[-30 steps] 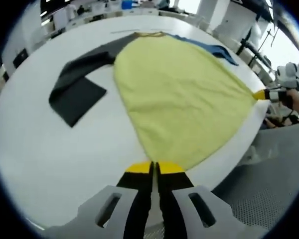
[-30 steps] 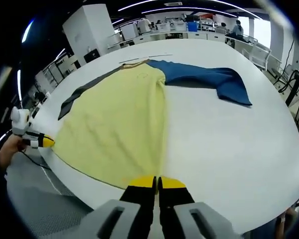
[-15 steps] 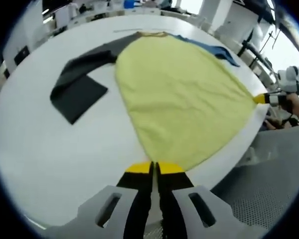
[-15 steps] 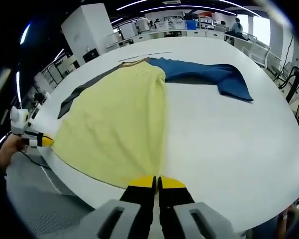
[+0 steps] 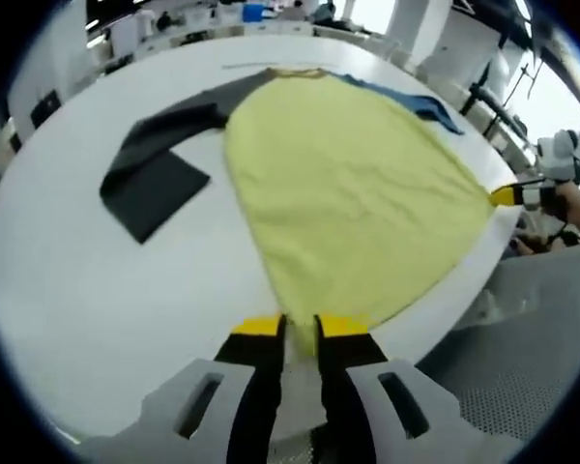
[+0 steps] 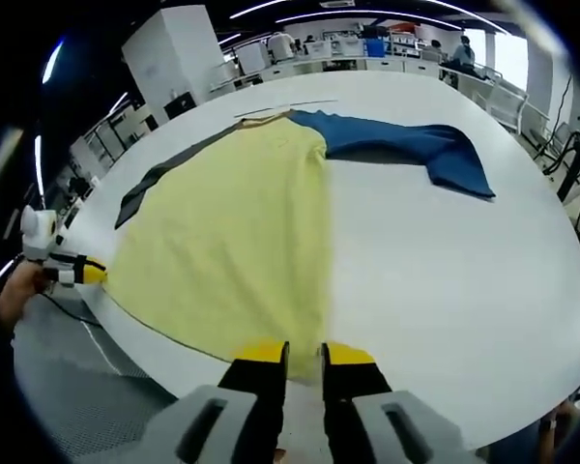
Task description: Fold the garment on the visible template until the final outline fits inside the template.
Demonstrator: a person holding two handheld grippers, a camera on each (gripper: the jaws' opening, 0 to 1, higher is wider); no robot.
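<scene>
The garment [image 5: 353, 198] lies spread flat on a white table [image 5: 97, 280], its yellow body reaching to the table's near edge. In the left gripper view, the left gripper [image 5: 299, 327] sits at one hem corner with its yellow-tipped jaws parted by a narrow gap; the hem's edge lies right at the tips, though whether cloth sits between them cannot be told. In the right gripper view, the right gripper [image 6: 304, 354] stands at the opposite hem corner [image 6: 304, 333], its jaws likewise released with a gap between them, the yellow cloth just ahead of the tips.

The left gripper view shows a dark grey sleeve [image 5: 155, 169] bent across the table to the left of the yellow body, and the right gripper [image 5: 532, 193] far off at the right edge, held by a hand [image 5: 572, 203]. The right gripper view shows the blue sleeve [image 6: 416, 150] stretched out fully on the other side, and the left gripper [image 6: 63, 269] at the table's left edge.
</scene>
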